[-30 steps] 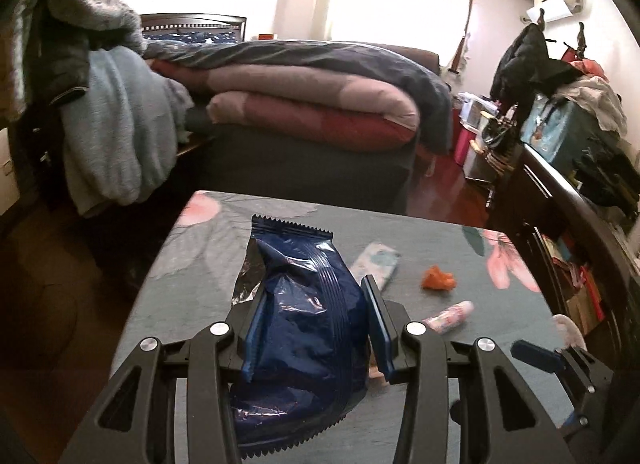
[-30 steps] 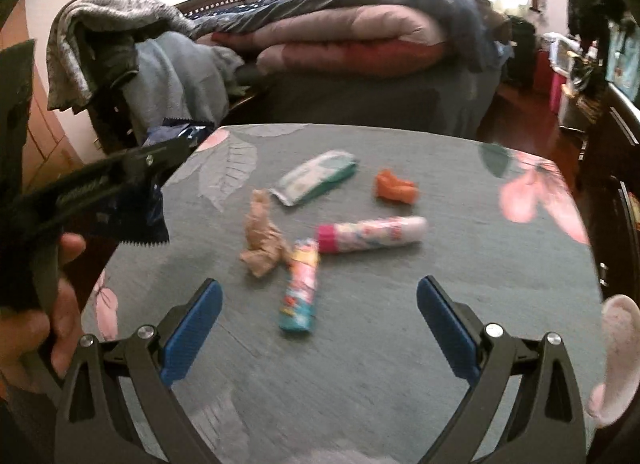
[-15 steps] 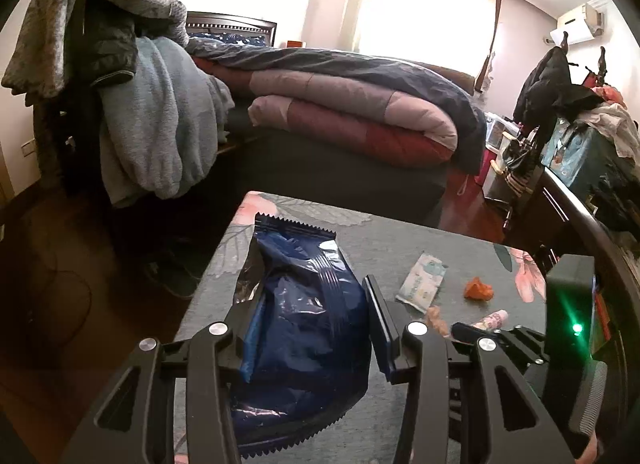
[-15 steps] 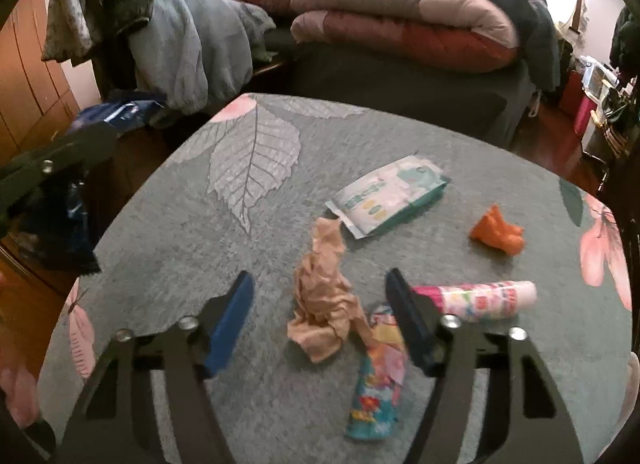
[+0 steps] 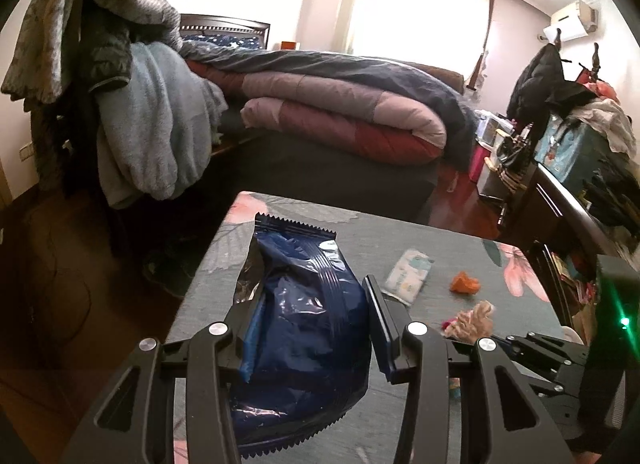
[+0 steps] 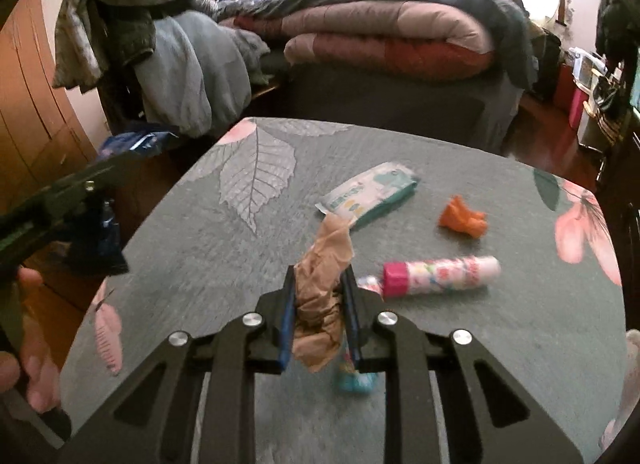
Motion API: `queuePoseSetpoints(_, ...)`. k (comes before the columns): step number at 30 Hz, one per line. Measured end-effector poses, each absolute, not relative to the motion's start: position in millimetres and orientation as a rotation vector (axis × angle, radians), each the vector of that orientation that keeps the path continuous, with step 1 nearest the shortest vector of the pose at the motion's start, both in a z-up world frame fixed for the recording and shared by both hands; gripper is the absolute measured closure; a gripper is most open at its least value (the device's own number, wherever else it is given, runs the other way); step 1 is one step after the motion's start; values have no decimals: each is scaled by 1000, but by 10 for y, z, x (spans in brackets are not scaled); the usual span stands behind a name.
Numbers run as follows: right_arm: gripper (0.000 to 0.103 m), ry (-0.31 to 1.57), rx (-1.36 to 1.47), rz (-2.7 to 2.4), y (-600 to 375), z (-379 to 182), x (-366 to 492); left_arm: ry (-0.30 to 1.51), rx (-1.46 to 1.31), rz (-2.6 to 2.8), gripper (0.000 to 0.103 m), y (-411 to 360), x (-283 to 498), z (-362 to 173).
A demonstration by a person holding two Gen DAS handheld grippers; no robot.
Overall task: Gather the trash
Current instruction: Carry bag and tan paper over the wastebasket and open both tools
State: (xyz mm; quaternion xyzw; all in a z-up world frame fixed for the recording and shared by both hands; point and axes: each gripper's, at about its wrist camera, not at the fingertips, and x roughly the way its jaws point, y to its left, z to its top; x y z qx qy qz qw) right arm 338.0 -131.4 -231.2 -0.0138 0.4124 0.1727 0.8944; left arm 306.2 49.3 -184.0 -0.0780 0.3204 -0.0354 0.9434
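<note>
Clamped firmly on the blue snack bag (image 5: pixel 304 344), my left gripper (image 5: pixel 308 340) holds it over the near left part of the counter (image 5: pixel 460 256), torn mouth facing up and away. On the right, my right gripper (image 6: pixel 318 304) has its jaws closing on the crumpled tan wrapper (image 6: pixel 322 284), which sits pinched between the pads while its far end trails toward the wipes packet (image 6: pixel 370 192). Beyond lie the orange scrap (image 6: pixel 462 220) and, to the right, the pink-capped tube (image 6: pixel 440 276); a small teal packet (image 6: pixel 354 380) peeks out under the right pad. I judge the step in hand to be picking up the tan wrapper to drop into the bag; next I need to finish the squeeze, lift clear of the teal packet, and carry the wrapper left to the bag's mouth. A second ago my right jaws stood wide apart above the litter, nothing between them; the left grip on the bag is unchanged.
</note>
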Motion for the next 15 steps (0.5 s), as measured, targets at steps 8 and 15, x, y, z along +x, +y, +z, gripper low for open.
queuePoseSetpoints(8, 80, 814, 19, 277, -1814, -2189, 2959, 646, -129, -150, 58, 42, 2864, -1712)
queuePoseSetpoints(15, 78, 790, 72, 202, -2342, -2141, 2612, 645, -105, -235, 58, -450, 2775, -1642)
